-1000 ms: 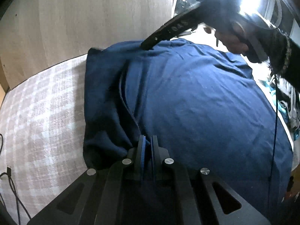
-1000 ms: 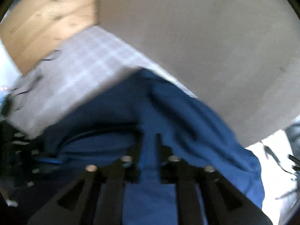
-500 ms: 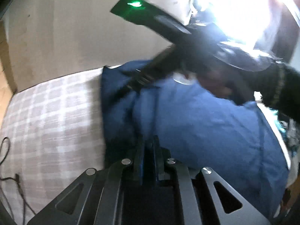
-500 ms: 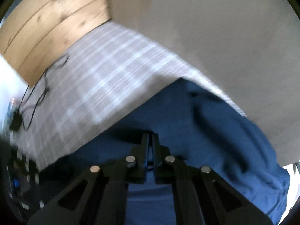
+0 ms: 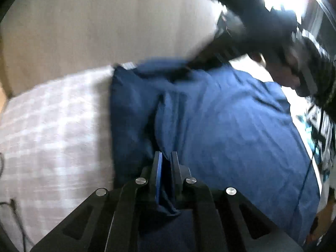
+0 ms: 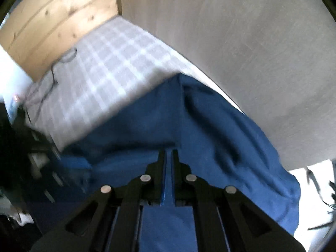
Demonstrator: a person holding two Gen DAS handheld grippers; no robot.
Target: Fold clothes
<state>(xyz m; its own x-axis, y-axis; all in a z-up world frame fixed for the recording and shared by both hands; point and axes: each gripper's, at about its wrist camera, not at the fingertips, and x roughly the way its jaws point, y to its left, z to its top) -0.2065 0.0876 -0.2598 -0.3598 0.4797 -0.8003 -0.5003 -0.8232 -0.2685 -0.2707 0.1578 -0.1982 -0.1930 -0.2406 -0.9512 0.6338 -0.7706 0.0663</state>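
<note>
The blue garment (image 5: 231,130) on the checked bed (image 5: 52,130) looks soft and limp; left tongs (image 5: 166,157) and right tongs (image 6: 168,155) are each clamped on its near folded edge, the best hold.

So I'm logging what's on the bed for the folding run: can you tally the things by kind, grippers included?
Blue garment: 1
Checked bedsheet: 1
Black cable on the sheet: 1
Grippers: 2, the left gripper and the right gripper, each shut on the garment's cloth
Total: 5
</note>
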